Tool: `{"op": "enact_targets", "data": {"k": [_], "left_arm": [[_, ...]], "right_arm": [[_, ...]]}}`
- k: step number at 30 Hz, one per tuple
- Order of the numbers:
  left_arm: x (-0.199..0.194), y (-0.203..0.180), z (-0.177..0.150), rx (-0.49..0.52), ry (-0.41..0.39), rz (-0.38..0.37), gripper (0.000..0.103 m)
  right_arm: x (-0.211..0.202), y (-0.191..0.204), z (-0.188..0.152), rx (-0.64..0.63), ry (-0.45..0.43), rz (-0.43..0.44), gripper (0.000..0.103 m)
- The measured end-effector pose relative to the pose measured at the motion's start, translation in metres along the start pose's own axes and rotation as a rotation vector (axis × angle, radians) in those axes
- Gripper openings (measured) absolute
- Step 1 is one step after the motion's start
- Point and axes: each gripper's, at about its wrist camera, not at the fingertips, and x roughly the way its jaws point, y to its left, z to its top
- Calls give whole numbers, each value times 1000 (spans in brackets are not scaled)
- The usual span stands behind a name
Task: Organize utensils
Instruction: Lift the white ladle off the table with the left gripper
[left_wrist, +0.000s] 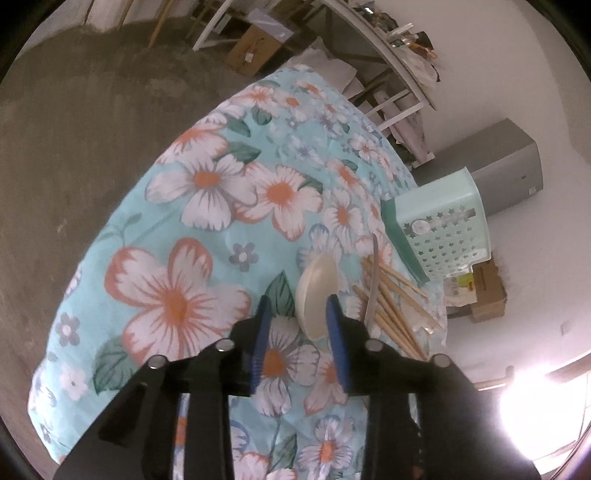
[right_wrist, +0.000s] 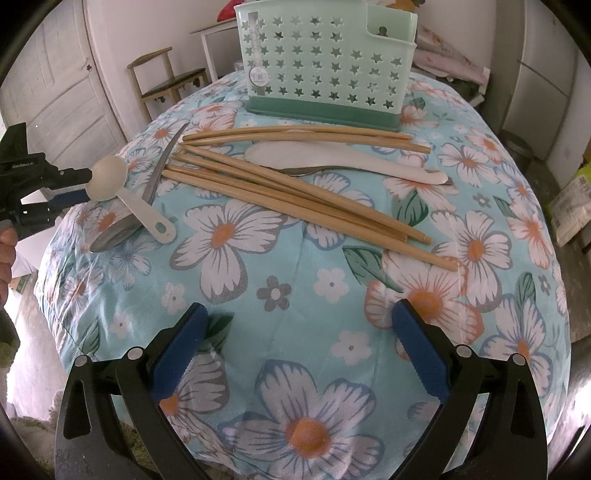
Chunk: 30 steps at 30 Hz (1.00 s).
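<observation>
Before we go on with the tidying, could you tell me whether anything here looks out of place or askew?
Yes. All the utensils lie loose on the floral cloth, none visibly in the green holder. The chopsticks are fanned unevenly, and a small white spoon lies across a metal knife near the table's left edge, its bowl by the left tool.

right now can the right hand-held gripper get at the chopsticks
Probably yes: the right hand-held gripper is open and empty, only bare tablecloth lies between it and the chopsticks.

Chopsticks (right_wrist: 295, 184) lie before the caddy (right_wrist: 325, 62); ladle (right_wrist: 125, 195) to their left.
</observation>
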Motion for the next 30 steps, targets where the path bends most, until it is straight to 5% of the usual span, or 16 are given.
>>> {"op": "enact_targets", "data": {"k": [13,23,30], "left_arm": [[19,10,6,-82,7,-49,30],[25,13,8,-114,-8,6,5],[13,7,4,-88,-58,-27,4]], "right_arm": [[1,0,0,-2,0,-2,95],[0,-1,0,-4,-2,0,95],[0,0,0,-6,-3,2,95]]}}
